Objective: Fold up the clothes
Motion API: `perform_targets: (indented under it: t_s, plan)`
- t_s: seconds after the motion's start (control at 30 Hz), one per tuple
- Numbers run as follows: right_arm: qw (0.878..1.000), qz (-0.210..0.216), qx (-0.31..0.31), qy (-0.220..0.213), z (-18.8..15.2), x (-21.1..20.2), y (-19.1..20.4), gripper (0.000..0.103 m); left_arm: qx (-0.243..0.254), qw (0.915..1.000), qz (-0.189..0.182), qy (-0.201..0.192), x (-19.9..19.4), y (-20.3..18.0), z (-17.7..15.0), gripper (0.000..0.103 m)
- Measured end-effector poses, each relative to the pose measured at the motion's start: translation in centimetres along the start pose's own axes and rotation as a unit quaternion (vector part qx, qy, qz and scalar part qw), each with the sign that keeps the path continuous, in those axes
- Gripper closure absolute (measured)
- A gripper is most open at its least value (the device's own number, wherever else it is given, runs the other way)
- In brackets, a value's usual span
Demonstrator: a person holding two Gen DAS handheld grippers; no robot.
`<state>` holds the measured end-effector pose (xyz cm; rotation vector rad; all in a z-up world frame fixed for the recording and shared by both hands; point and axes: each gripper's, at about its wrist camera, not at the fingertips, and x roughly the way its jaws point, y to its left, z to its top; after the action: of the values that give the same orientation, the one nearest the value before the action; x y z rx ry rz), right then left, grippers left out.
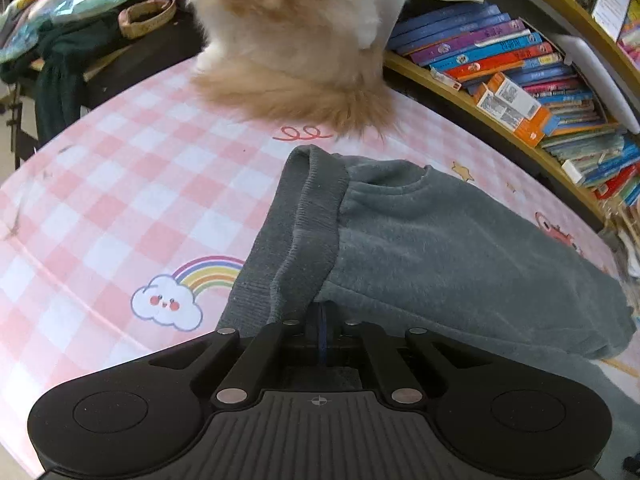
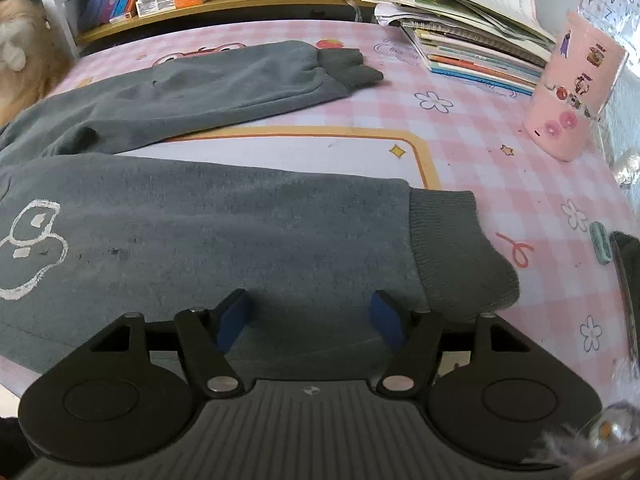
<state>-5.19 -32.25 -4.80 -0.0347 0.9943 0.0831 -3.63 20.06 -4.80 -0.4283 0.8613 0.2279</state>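
Fleecy grey trousers [image 2: 200,232], ribbed cuffs [image 2: 452,248]

Under my fingers is a table covered in a pink-and-white checked cloth [image 2: 472,128] printed with flowers, stars and a rainbow cloud [image 1: 168,300]. The grey sweatpants [image 2: 240,232] lie flat on it, one leg near me, the other farther back, both ribbed cuffs pointing right. At the far right a stack of books and notebooks [image 2: 472,52] rests on the cloth, with a pink stickered cup [image 2: 572,92] just beside it. In my left view a fluffy cream-and-tan animal [image 1: 296,48] sits on the far edge, near the waistband [image 1: 312,216].
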Motion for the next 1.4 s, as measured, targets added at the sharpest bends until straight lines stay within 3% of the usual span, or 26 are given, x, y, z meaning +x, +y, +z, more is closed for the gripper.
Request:
perform_targets:
  t_s: [0.13,0.27,0.47,0.7,1.13,1.23,1.3,1.4]
  plan:
    - [1.000,-0.009,-0.005,-0.004,0.1,0.1,0.4,0.038,-0.003,0.9998,-0.013,0.012,-0.5,0.2,0.1,0.100]
    - [0.999,-0.027,-0.034,-0.017,0.4,-0.4,1.7,0.040,0.034,0.9987,-0.038,0.004,-3.2,-0.4,-0.7,0.100]
    - [0.999,0.013,-0.044,-0.030,0.1,-1.2,4.3,0.040,0.081,0.9938,-0.072,0.027,-6.2,-0.8,-3.9,0.100]
    - [0.996,0.031,-0.071,-0.036,0.3,-1.4,7.7,0.039,0.063,0.9927,-0.099,0.026,-8.0,0.5,-4.9,0.100]
    - [0.994,0.036,-0.092,-0.045,-0.7,-2.6,13.0,0.036,0.179,0.9713,-0.146,0.057,-6.2,-3.0,-4.9,0.099]
    - [0.994,0.027,-0.090,-0.048,-1.1,-3.0,13.9,0.036,0.204,0.9646,-0.155,0.062,-5.7,-3.6,-4.7,0.085]
    - [0.995,0.019,-0.086,-0.050,-1.2,-3.3,14.5,0.035,0.219,0.9604,-0.161,0.061,-5.2,-4.1,-4.6,0.068]
    - [0.995,0.008,-0.087,-0.052,-1.3,-3.5,15.6,0.034,0.239,0.9545,-0.168,0.060,-4.5,-4.8,-4.5,0.056]
